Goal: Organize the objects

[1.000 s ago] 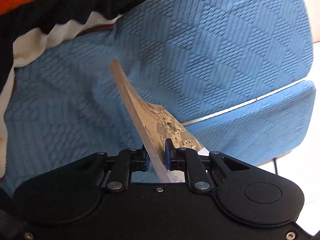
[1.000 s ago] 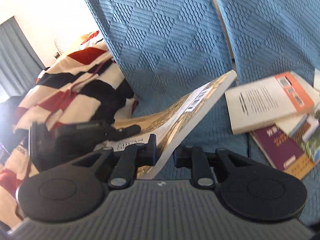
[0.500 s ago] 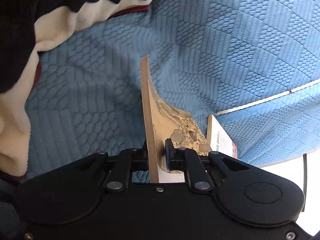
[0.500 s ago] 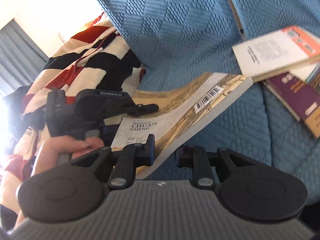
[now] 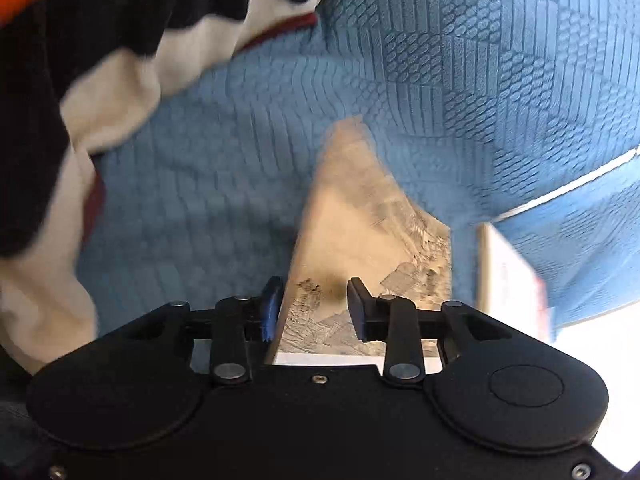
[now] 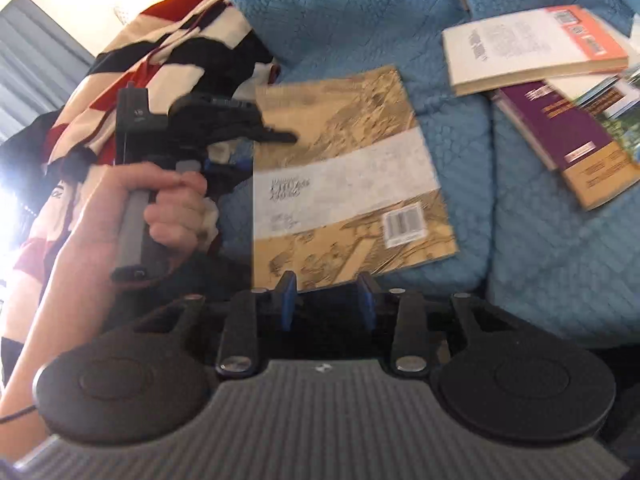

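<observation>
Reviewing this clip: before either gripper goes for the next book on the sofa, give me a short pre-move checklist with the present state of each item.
1. Tan book lying flat on the blue sofa cover: ok.
2. Right gripper free of the book, jaws opening, nothing between them: ok.
3. Left gripper released: jaws opening, but the book's edge sits between them; contact cannot tell.
4. Other books in reach: white-and-orange book and purple book visible: ok.
5. Striped blanket clear of the tan book: cannot tell.
</observation>
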`<state>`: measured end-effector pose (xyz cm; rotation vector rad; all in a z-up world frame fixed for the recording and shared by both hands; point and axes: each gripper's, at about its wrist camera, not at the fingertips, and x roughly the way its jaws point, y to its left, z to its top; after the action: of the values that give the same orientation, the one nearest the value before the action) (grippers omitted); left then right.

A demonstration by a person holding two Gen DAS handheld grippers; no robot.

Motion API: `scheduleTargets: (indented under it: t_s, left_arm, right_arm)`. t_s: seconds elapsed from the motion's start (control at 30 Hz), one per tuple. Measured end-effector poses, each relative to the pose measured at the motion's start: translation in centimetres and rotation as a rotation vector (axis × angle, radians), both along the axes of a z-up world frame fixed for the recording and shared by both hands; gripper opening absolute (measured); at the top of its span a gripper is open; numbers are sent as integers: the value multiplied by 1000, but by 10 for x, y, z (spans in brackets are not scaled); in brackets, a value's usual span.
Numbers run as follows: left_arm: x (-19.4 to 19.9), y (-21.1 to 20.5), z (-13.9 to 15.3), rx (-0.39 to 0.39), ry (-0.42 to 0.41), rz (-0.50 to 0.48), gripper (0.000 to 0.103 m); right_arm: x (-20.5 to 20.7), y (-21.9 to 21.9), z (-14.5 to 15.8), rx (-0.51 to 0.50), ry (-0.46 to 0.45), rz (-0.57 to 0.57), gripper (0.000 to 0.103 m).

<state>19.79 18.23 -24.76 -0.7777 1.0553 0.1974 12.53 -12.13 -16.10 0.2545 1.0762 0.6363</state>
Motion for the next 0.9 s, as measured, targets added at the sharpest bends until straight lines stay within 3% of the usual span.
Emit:
scheduleTargets:
  t_s: [0.07, 0.13, 0.2, 0.23, 0.43, 0.67, 0.9]
  left_arm:
    - [-1, -5, 5, 52, 2, -17, 39]
    - [-5, -10, 9, 79, 7, -24, 44]
    - [-12, -12, 12, 99, 2, -26, 51]
    - [-13, -13, 14, 99, -4, -29, 53]
    - [-10, -23, 17, 157, -5, -64, 56]
    - [-11, -29, 18, 171, -27, -115, 43]
    - [-7, -34, 15, 210, -17, -136, 38]
  right_arm:
    - [8, -5, 0, -21, -23, -26, 38]
    - [15, -6, -1, -33, -49, -44, 49]
    - [23, -5, -3, -53, -75, -56, 72]
    - [27, -3, -5, -61, -87, -57, 73]
    - [43, 14, -17, -127, -148, -31, 72]
    - [57, 25, -26, -171, -173, -78, 66]
    - [61, 39, -41, -235, -163, -54, 42]
